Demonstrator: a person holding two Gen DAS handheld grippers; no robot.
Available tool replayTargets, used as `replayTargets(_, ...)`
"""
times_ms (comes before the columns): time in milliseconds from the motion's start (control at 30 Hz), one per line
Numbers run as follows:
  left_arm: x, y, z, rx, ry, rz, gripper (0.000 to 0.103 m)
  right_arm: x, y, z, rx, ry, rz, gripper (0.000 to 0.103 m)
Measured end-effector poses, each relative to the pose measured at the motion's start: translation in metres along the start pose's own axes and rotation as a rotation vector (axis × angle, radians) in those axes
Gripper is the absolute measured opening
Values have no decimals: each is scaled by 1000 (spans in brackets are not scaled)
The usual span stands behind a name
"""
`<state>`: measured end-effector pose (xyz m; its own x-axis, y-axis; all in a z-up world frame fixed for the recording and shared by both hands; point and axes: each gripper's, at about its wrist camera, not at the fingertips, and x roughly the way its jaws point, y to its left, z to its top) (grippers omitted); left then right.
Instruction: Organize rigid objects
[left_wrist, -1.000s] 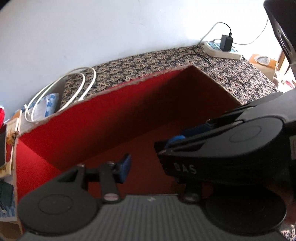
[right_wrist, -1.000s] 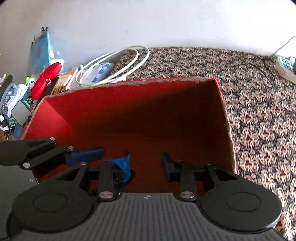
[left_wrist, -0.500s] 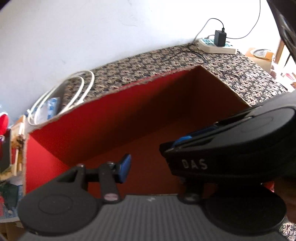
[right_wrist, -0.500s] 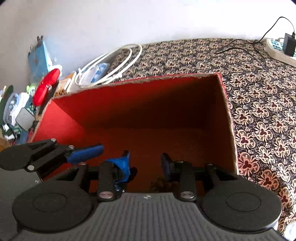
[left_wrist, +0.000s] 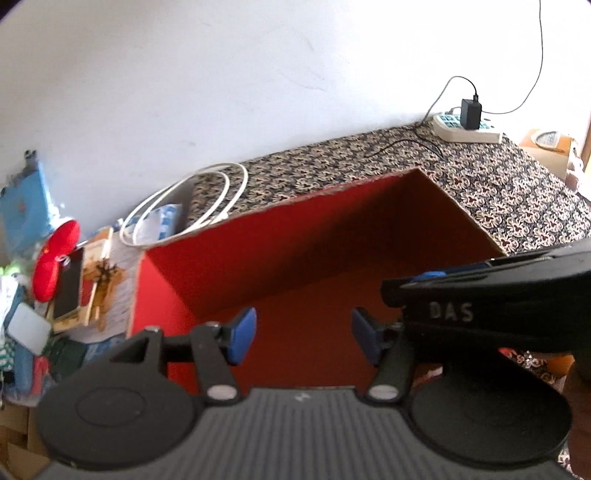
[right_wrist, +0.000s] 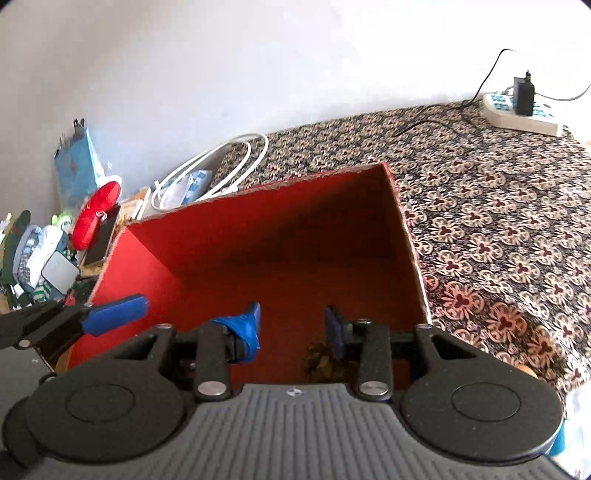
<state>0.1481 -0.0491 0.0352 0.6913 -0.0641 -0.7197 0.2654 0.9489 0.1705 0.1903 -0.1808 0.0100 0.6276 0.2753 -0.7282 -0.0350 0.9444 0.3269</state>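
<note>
- At about nine o'clock of the right wrist view a heap of clutter (right_wrist: 55, 251) lies against the wall: a red cushion-like item (right_wrist: 96, 216), a blue packet, small devices. It sits outside the red box and looks like unsorted stock, though what each piece is stays hard to tell.
- At about eleven o'clock a coiled white cable (right_wrist: 218, 168) rests half on the patterned cloth (right_wrist: 498, 229), just beyond the box's far rim.
- The red box (right_wrist: 280, 225) fills the centre, its open top facing up, likely the container for the sorted things. Its floor looks bare apart from a small dark brownish item (right_wrist: 319, 356) at six o'clock, near the closer wall and partly hidden by the fingers; this seems to be the task's thing, just set down.
- The left gripper (left_wrist: 301, 336) hovers over the box's near left part, jaws apart and just widened, nothing between them.
- The right gripper (right_wrist: 293, 328) hangs above the brownish item, jaws parted and just widened, gripping nothing.
- The box's cardboard rims are the edges to mind; room above the box is free, and the two grippers sit close side by side.
- At one o'clock a power strip (right_wrist: 521, 112) with a plugged charger lies well apart on the cloth.
</note>
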Motion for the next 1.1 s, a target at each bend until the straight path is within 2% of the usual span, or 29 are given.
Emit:
replayTargets(200, -29, 1, -18, -21, -10, 64, 70, -27, 9, -16, 5, -49, 0, 23)
replayTargets(400, -45, 6, -39, -65, 21, 95, 71, -45, 23, -32, -25, -60, 0, 24)
replayTargets(633, -62, 5, -58, -72, 19, 132, 72, -62, 28, -51, -49, -82, -10, 24)
replayTargets(833, -73, 9, -67, -98, 23, 127, 72, -73, 24, -67, -42, -107, -3, 24)
replayTargets(1100, -72, 12, -87, -102, 48, 104, 72, -80, 8, -88, -16, -94, 6, 24)
